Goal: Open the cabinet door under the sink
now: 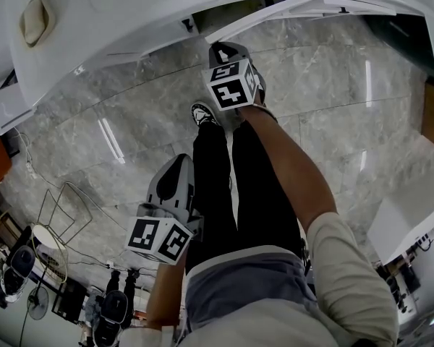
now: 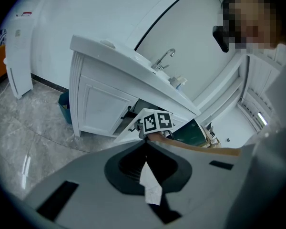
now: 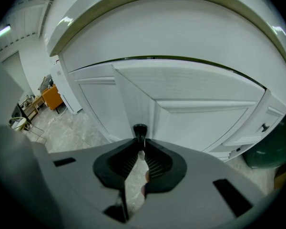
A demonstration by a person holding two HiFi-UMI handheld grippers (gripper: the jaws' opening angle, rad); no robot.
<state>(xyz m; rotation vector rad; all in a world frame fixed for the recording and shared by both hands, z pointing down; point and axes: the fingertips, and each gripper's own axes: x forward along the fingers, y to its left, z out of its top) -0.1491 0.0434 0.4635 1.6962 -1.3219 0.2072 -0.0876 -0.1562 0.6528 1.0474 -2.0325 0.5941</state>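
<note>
Below the sink (image 2: pixel 133 56), at the free edge of the cabinet door (image 3: pixel 205 123), standing partly swung out: right gripper (image 3: pixel 139 143) clamped on the small black knob (image 3: pixel 139 129). Pull along the hinge arc rather than straight back, grip square on the knob, lest the pads slip off so slight a stem. Right arm (image 1: pixel 289 165) stretched forward and down toward the cabinet (image 2: pixel 100 104); left gripper (image 2: pixel 145 149) with jaws together on nothing, hanging low beside the left leg (image 1: pixel 210 194).

R tongs (image 1: pixel 223 48) at cabinet door (image 1: pixel 304 9) | L tongs (image 1: pixel 178 163) low by leg (image 1: pixel 215 194) | marble floor (image 1: pixel 325 100)
</note>
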